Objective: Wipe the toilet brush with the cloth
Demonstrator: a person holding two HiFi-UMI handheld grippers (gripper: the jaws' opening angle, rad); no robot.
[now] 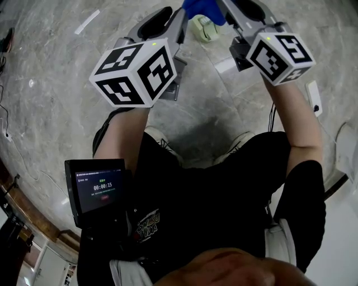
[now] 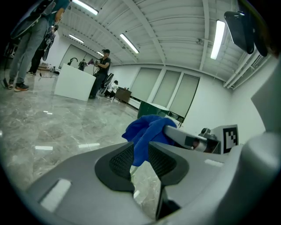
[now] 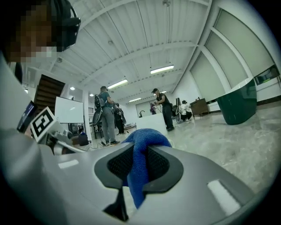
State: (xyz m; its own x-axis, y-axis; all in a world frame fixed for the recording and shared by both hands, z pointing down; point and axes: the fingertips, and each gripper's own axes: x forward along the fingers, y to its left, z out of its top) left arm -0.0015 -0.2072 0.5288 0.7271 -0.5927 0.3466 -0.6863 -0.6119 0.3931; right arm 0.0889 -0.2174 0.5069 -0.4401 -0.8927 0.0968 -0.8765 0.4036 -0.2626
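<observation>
Both grippers are raised in front of me, their tips close together at the top of the head view. A blue cloth (image 1: 202,8) is bunched between them. In the left gripper view a narrow tail of the cloth (image 2: 147,129) sits pinched between the pads of my left gripper (image 2: 140,156), and the rest drapes over a finger of the right gripper (image 2: 193,141). My right gripper (image 3: 139,160) is shut on a fold of the cloth (image 3: 142,138), whose end hangs below the pads. A pale green object (image 1: 204,28) stands on the floor beyond; whether it is the toilet brush I cannot tell.
Grey marble floor all around. A small screen (image 1: 96,190) is strapped at my left side. A white socket strip (image 1: 313,98) lies on the floor to the right. Further off stand several people, a white counter (image 2: 74,83) and a dark green bin (image 3: 237,105).
</observation>
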